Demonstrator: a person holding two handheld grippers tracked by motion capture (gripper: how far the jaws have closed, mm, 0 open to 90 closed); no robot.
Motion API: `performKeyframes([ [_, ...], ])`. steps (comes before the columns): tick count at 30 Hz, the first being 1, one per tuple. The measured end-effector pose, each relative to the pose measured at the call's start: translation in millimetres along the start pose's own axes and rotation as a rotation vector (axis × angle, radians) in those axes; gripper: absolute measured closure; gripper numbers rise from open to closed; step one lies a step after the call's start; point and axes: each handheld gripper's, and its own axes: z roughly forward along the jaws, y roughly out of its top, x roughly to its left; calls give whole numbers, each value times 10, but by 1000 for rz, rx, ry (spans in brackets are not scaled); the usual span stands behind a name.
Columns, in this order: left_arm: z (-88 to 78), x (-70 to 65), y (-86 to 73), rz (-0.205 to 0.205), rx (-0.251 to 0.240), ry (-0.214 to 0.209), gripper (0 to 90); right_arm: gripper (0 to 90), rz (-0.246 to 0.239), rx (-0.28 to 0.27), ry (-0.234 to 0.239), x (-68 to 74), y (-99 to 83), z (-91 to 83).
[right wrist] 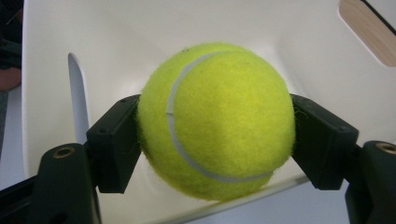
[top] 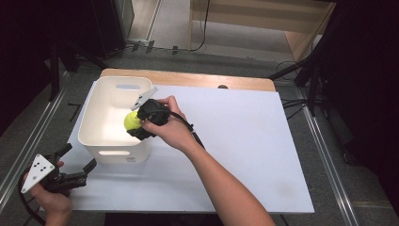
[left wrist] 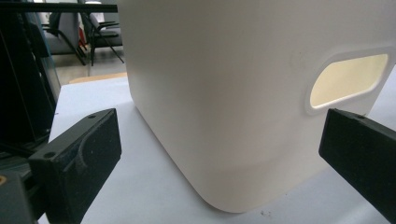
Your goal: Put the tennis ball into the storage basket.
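The person's right hand-held gripper [top: 135, 126] is reaching over the near right wall of the white plastic bin [top: 91, 123] and holding a yellow-green tennis ball [top: 131, 120] just inside it, above the bin's floor. In the right gripper view the two black jaws are pressing on opposite sides of the tennis ball [right wrist: 215, 120], its pale seam curving across the front, with the right hand-held gripper [right wrist: 215, 140] pointing into the bin's pale interior [right wrist: 116, 42] and one of the bin's handle slots showing at the upper right. The left hand-held gripper [top: 79, 164] is sitting low at the near left corner of the white worktop [top: 244, 141], just short of the bin and apart from it. In the left gripper view its jaws are standing wide with nothing between the pads, the left hand-held gripper [left wrist: 219, 144] facing the bin's rounded outer corner [left wrist: 224, 93] and an oval handle slot. The bin is resting on the worktop's far left part.
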Motion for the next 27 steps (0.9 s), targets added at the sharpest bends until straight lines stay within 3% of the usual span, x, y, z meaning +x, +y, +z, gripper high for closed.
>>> performKeyframes([
  [10,2,0,1,2,1,-1,0,109,28,-62,32,-55,-32,-136],
  [27,9,-6,0,3,5,4,0,74,70,-158,-33,-150,-319,-491],
])
